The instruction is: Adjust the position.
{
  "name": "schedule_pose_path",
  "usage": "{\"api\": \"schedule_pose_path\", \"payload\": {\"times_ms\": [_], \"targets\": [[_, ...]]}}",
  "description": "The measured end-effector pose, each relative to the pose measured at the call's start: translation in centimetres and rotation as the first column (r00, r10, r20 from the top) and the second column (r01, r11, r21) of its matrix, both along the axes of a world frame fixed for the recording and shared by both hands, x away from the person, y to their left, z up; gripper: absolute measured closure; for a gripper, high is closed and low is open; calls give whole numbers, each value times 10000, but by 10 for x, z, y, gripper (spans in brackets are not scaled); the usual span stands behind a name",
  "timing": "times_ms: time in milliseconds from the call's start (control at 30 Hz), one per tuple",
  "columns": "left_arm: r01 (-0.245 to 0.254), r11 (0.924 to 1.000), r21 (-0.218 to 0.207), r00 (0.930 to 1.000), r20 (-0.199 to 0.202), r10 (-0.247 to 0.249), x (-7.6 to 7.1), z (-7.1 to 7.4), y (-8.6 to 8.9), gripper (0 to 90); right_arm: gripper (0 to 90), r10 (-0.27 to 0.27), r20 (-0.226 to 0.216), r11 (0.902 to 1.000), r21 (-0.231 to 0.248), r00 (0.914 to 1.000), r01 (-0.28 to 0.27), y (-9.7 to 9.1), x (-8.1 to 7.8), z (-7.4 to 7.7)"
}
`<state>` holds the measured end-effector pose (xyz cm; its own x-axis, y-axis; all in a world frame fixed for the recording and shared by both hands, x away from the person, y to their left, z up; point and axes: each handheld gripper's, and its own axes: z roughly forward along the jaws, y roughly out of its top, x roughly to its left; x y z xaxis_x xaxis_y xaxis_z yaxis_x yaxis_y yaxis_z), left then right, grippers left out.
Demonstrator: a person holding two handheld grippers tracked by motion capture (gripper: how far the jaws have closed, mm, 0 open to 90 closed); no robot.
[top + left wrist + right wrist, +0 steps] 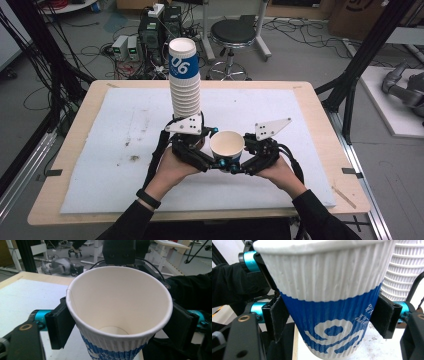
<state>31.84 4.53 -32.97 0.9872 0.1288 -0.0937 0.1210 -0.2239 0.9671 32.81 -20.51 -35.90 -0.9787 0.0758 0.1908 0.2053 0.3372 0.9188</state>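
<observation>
A single ribbed paper cup (227, 143), white above and blue below, hangs upright over the white mat between both grippers. My right gripper (235, 166) comes in from the right. In the right gripper view its pads (279, 315) press on the blue band of the cup (329, 302), so the right gripper (332, 317) is shut on it. My left gripper (221, 161) reaches in from the left. In the left gripper view the cup (120, 302) sits between the left gripper (120, 325) jaws, which stand close beside its walls without squeezing. A tall stack of cups (185, 82) rises just behind the left gripper.
The white mat (115, 150) covers most of the wooden table (75, 145). A black stool (232, 32), cables and electronics boxes (125, 47) are on the floor beyond the far edge. The stack of cups (408, 272) stands close behind the held cup.
</observation>
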Motion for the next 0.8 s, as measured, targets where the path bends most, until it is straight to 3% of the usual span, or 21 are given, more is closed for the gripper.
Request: {"api": "schedule_pose_path", "payload": {"times_ms": [167,400,800], "targets": [[-51,9994,-336,9999,86,54,-1,2,5,144,248,-83,72,10000,15,9999,83,-2,0,1],[-246,9972,-709,9996,105,254,-1,2,14,121,248,-354,188,9985,422,9992,346,-12,2,8],[-401,9977,-551,9992,63,405,0,-3,12,114,249,-776,94,9930,902,9969,765,-28,6,20]]}}
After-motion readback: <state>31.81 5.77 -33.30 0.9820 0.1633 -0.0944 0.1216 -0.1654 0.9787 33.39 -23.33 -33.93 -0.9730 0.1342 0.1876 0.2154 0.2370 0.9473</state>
